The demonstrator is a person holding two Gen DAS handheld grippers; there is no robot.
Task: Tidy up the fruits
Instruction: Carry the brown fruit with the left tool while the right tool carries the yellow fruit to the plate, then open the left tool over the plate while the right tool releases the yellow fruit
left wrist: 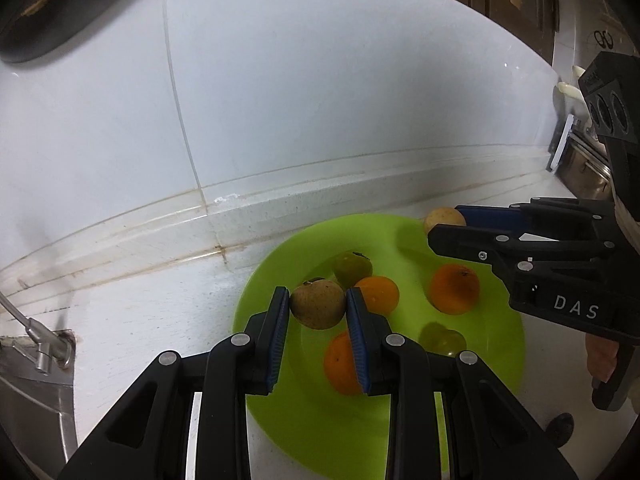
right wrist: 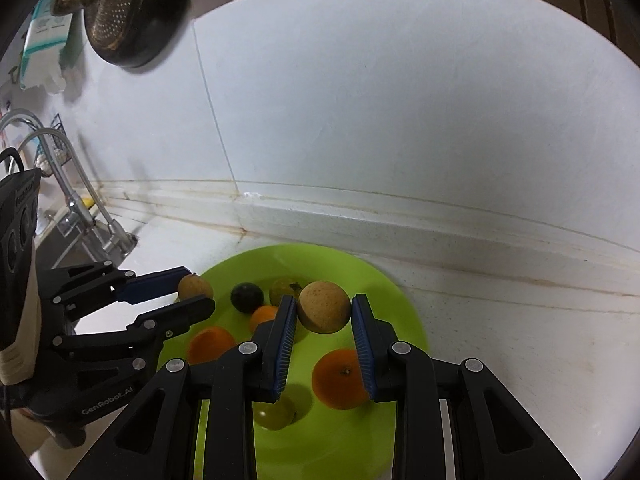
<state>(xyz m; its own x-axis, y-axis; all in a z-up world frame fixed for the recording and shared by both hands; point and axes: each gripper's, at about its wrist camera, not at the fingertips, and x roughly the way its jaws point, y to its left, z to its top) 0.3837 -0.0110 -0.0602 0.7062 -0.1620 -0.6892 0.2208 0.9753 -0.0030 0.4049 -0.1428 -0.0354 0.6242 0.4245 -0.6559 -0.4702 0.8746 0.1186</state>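
Left claw (left wrist: 318, 308) clamped on a round speckled brown fruit (left wrist: 318, 305); right claw (right wrist: 324, 314) clamped on a second speckled brown fruit (right wrist: 323, 307); both above the round lime-green plastic plate (left wrist: 500, 344).

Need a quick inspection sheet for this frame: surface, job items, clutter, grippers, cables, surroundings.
Surface: white speckled counter, stained seam along the wall.
Job's things: green plate on the counter holds three orange fruits, two yellow-green fruits and one dark green fruit. Two brown fruits are held above it.
Clutter: nothing seen on the counter beside the plate.
Grippers: left gripper shut on a brown fruit; right gripper shut on another brown fruit.
Cables: nothing seen.
Surroundings: white tiled wall, faucet and sink at the left, dark colander hanging above.
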